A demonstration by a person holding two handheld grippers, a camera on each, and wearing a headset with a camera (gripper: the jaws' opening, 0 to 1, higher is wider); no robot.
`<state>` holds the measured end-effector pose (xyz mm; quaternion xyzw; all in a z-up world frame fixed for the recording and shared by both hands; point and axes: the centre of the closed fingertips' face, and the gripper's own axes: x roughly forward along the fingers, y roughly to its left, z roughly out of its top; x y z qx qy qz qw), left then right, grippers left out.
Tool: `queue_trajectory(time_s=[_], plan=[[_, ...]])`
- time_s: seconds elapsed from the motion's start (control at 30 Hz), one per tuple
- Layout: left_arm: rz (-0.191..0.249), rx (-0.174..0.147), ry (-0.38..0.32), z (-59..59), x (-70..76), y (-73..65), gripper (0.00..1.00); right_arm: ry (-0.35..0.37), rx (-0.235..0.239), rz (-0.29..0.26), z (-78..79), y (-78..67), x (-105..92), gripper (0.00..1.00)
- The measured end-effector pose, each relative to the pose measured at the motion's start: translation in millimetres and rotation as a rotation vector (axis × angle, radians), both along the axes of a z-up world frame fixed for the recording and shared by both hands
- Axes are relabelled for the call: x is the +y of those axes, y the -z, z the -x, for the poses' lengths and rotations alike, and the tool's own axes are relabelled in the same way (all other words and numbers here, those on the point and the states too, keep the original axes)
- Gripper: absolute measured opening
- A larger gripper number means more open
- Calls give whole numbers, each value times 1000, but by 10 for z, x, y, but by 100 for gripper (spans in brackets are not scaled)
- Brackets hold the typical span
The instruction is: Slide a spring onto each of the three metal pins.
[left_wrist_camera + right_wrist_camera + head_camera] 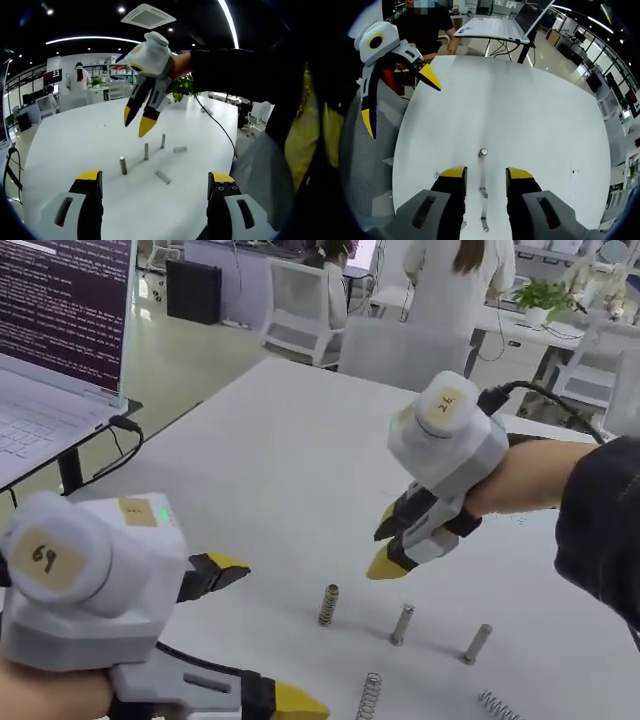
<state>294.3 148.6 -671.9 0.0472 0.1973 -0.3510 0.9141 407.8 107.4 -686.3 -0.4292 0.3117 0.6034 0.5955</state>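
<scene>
Three metal pins stand in a row on the white table (280, 470). The left pin (328, 604) wears a spring; the middle pin (401, 624) and the right pin (477, 643) are bare. Two loose springs lie in front of them, one (369, 695) near the middle and one (497, 705) at the right. My right gripper (385, 552) hovers above the pins, open a little, with nothing in it. In the right gripper view its jaws (486, 172) frame the sprung pin (483, 152). My left gripper (258, 635) is wide open and empty, low at the left of the pins.
An open laptop (50, 340) sits on a stand at the far left, with a cable (125, 425) running from it. Beyond the table's far edge are chairs (300, 310) and a standing person (455, 280). A black cable (530, 390) trails from my right gripper.
</scene>
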Motion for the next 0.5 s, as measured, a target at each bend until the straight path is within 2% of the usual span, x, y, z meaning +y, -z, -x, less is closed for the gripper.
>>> queue_trajectory(time_s=[0.23,0.5], plan=[[3,4,10,-12,-50,10,84,42,-18,-73,145,-100,-199,30],[-3,13,18,-37,-88,26,84,100,-31,-150,233,-171,-419,32]])
